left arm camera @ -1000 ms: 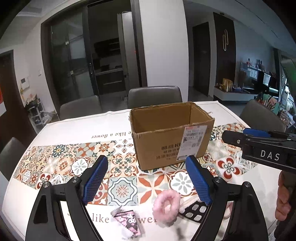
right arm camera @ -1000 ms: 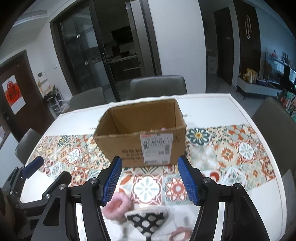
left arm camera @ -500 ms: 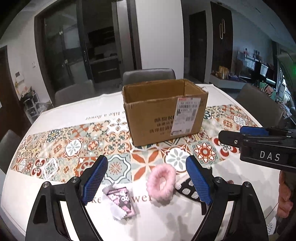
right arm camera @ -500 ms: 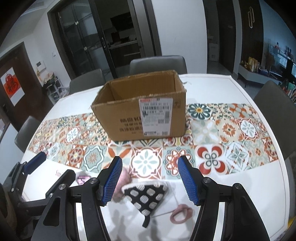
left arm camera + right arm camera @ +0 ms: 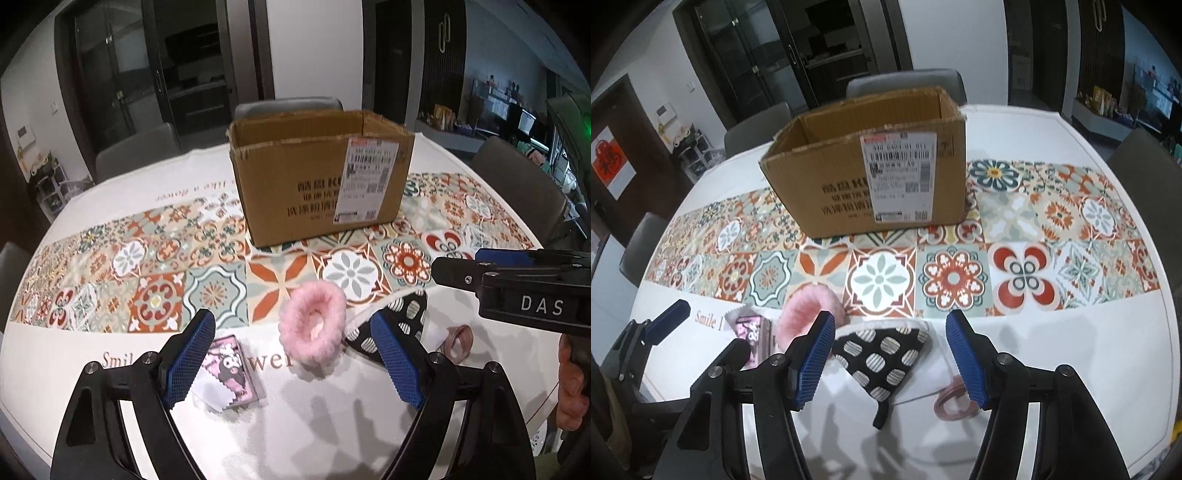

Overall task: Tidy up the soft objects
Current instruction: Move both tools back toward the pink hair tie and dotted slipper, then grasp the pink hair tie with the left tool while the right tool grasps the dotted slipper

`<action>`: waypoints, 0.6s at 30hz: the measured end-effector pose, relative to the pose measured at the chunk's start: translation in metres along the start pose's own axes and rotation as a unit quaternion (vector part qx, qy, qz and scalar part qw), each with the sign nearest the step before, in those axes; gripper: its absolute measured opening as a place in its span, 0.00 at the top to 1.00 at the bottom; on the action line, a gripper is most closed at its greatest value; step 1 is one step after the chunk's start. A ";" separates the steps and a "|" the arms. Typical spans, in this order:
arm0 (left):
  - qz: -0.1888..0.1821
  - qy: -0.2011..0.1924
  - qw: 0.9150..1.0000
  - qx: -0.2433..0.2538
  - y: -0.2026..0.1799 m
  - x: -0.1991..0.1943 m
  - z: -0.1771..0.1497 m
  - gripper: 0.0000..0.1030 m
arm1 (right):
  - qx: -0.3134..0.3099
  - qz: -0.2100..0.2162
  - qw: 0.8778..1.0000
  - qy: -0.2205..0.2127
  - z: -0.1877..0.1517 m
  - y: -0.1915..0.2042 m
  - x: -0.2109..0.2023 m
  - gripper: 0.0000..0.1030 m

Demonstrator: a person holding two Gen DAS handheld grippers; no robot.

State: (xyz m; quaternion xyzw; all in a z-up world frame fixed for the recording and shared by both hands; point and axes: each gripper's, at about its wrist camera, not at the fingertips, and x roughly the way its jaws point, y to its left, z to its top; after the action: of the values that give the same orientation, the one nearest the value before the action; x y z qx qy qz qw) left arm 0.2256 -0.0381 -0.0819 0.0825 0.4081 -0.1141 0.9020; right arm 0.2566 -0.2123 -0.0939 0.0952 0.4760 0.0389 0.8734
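A fluffy pink scrunchie (image 5: 312,328) (image 5: 809,306) lies on the white near part of the table. Right of it lies a black cloth with white dots (image 5: 882,352) (image 5: 404,317). Left of it lies a small pink printed packet (image 5: 231,369) (image 5: 750,332), and a thin pink hair tie (image 5: 955,400) (image 5: 460,341) lies at the right. My left gripper (image 5: 291,363) hangs open just above the table, the scrunchie ahead between its fingers, untouched. My right gripper (image 5: 890,356) is open above the dotted cloth. An open cardboard box (image 5: 321,173) (image 5: 871,166) stands farther back.
The round table (image 5: 1089,350) carries a patterned tile runner (image 5: 155,266) across its middle. Grey chairs (image 5: 517,181) stand around it. The right gripper's body (image 5: 524,291) reaches in from the right of the left wrist view, with a hand (image 5: 572,387) below it.
Both grippers have sunk toward the table and tilted downward. The soft things now sit larger and higher between the fingers. Neither pair of jaws has changed its width.
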 end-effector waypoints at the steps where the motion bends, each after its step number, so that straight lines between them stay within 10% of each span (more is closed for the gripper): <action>1: -0.001 0.005 1.000 0.001 0.000 0.003 -0.001 0.16 | 0.002 0.001 1.000 0.005 -0.001 -0.001 0.003 0.38; 18: -0.013 0.059 0.998 0.008 -0.004 0.048 -0.023 0.16 | 0.025 0.014 0.995 0.091 -0.021 -0.017 0.058 0.38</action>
State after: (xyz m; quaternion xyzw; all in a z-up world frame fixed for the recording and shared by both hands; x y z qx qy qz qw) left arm 0.2389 -0.0434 -0.1336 0.0907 0.4609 -0.1243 0.8740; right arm 0.2703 -0.2171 -0.1562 0.1200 0.5527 0.0478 0.8233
